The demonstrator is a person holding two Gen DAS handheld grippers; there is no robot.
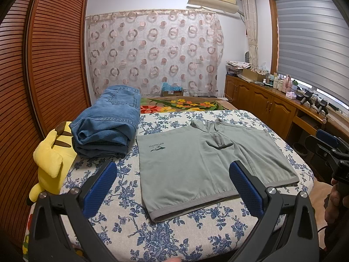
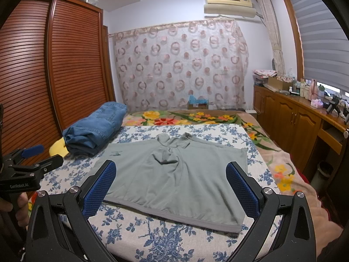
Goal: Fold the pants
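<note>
Grey-green shorts (image 1: pixel 196 168) lie spread flat on the blue-flowered bed sheet (image 1: pixel 122 224), waistband nearest me, legs pointing away; they also show in the right wrist view (image 2: pixel 174 179). My left gripper (image 1: pixel 172 176) is open and empty, held above the near left part of the shorts. My right gripper (image 2: pixel 170 174) is open and empty, above the near edge of the shorts. Each gripper shows at the edge of the other's view: the right one (image 1: pixel 327 146), the left one (image 2: pixel 32 157).
A stack of folded blue jeans (image 1: pixel 106 126) lies at the bed's left, with a yellow plush toy (image 1: pixel 52 159) beside it. A wooden louvred wardrobe (image 1: pixel 50 61) stands on the left. A wooden cabinet (image 1: pixel 268 104) with clutter runs along the right. A flowered blanket (image 2: pixel 196 118) lies beyond.
</note>
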